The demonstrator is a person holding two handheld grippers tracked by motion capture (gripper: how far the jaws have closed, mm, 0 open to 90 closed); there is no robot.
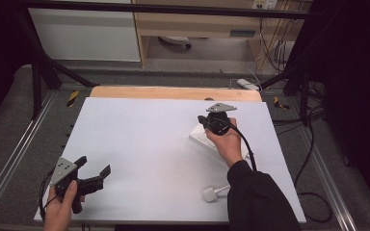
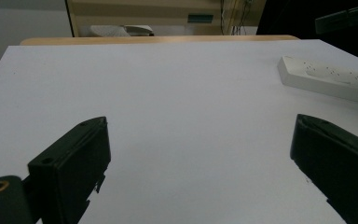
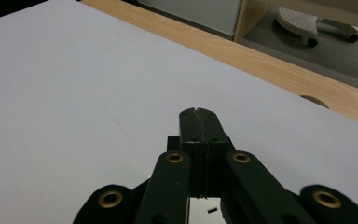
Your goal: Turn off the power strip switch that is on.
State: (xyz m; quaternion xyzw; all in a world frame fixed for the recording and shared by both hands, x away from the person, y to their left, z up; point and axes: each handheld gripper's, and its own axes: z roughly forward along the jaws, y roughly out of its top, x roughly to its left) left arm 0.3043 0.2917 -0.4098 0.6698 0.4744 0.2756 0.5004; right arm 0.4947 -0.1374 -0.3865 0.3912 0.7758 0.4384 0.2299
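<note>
A white power strip (image 1: 201,138) lies on the right half of the white table sheet (image 1: 149,139); in the left gripper view the power strip (image 2: 326,78) is at the far right. My right gripper (image 1: 202,118) hovers over the strip's far end, jaws pressed together with nothing between them (image 3: 198,112). A sliver of the strip (image 3: 205,205) shows beneath its jaws. My left gripper (image 1: 95,164) is near the front left corner, open wide (image 2: 200,122) over bare sheet. A white plug (image 1: 209,194) with a short cable lies near the front edge.
A wooden table edge (image 1: 173,92) runs along the far side of the sheet. Beyond it stand a shelf unit (image 1: 197,24) and loose floor cables (image 1: 274,48). Metal frame rails (image 1: 9,159) flank the table.
</note>
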